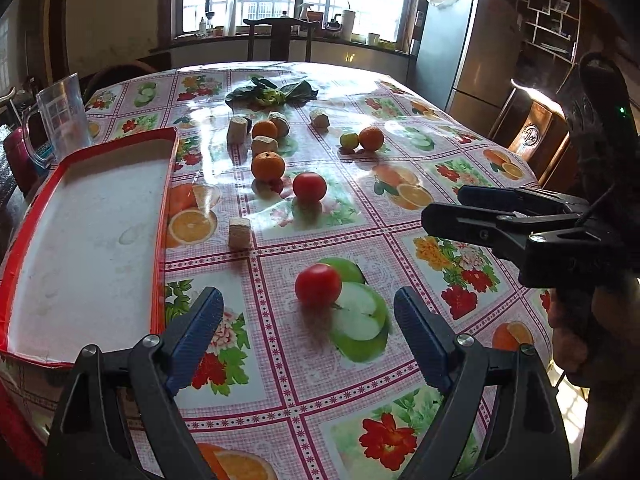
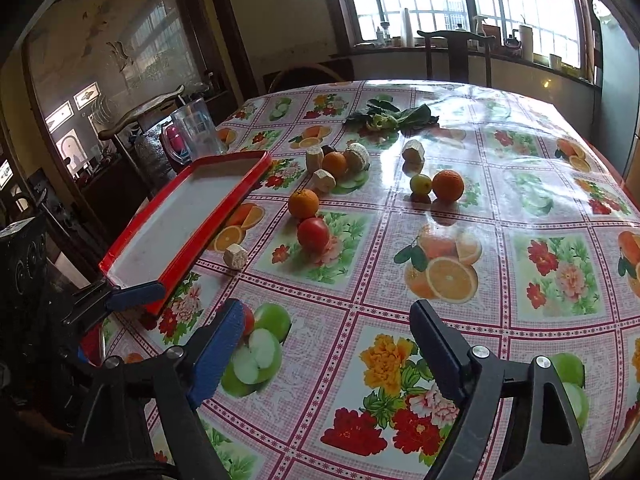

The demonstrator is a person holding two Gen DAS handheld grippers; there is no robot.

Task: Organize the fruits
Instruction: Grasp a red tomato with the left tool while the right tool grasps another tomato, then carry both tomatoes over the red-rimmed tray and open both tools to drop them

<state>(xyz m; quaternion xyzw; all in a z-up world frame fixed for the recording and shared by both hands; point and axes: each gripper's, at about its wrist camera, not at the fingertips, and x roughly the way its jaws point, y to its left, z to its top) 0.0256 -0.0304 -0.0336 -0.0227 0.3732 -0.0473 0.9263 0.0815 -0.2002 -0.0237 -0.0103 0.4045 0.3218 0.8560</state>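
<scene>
Fruit-print bench point(image 1: 360, 208): left tool point(image 1: 308, 320) gaped around near tomato point(image 1: 318, 290), untouched; soft, slick, grip the sides gently.

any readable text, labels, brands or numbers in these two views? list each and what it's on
None can be read.
Clear plastic pitcher: printed panel, too blurred to read.
Wooden chair back: round carved emblem, not legible as a character.
Spray bottle on the windowsill: label too small to read.
Tablecloth: only fruit and flower pictures, no words.
</scene>
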